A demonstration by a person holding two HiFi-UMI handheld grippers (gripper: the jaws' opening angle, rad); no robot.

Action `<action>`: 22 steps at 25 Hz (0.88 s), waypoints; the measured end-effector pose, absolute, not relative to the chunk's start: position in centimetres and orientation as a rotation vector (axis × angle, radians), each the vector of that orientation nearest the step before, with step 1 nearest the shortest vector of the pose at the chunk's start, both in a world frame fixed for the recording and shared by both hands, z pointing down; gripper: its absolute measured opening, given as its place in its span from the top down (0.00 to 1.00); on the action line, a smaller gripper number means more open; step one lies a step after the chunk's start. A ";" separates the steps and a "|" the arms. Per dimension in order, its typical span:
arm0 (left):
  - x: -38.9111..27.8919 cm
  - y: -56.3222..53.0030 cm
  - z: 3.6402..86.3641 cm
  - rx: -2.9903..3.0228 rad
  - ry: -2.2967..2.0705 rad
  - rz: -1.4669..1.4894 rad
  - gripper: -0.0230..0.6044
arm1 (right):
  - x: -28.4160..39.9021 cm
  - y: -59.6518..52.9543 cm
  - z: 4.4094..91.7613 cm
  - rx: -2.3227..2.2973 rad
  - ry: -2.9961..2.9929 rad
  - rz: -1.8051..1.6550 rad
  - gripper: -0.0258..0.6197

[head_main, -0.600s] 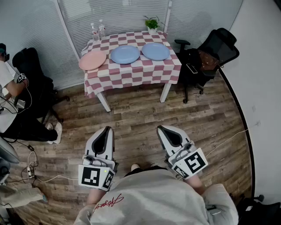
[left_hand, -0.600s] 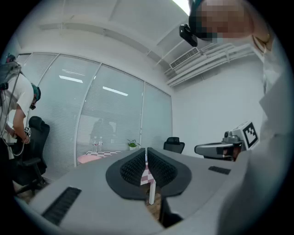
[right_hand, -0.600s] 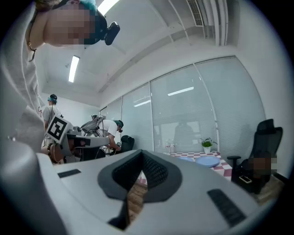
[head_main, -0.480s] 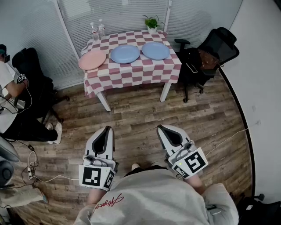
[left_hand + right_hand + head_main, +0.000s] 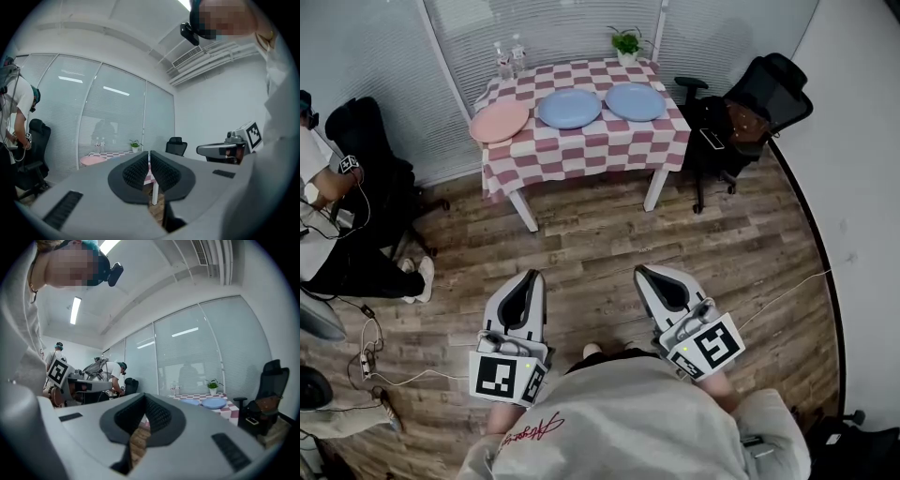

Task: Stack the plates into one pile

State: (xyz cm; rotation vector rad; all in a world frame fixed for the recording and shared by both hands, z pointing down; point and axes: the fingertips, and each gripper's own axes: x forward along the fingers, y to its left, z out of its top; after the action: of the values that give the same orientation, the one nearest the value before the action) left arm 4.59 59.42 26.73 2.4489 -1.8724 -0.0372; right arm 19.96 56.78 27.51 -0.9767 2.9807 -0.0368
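left gripper (image 5: 530,277): jaws pressing together, gripping nothing | right gripper (image 5: 643,273): jaws pressing together, gripping nothing | both hovering well apart from table (image 5: 581,157) | plates lying unstacked in a row: pink plate (image 5: 499,123) at left edge, blue plate (image 5: 569,108) mid-table, second blue plate (image 5: 635,101) by right edge

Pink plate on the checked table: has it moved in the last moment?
No. The pink plate still lies at the left end of the table, beside the middle blue plate; only the view shifted.
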 end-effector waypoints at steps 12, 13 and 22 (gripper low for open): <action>2.0 60.2 27.7 2.417 -1.857 -0.019 0.92 | 18.8 57.1 27.5 -1.015 2.951 -0.066 0.94; 2.1 60.1 27.8 2.414 -1.851 -0.020 0.92 | 18.9 57.2 27.4 -1.009 2.941 -0.061 0.94; 1.0 59.5 28.7 2.382 -1.880 -0.018 0.92 | 19.3 55.4 28.5 -1.069 2.942 -0.043 0.94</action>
State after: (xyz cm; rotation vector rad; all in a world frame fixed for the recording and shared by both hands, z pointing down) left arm 1.00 59.54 28.75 2.3822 -1.8796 -0.0183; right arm 19.28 55.39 28.53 -1.0689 2.9421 -0.0433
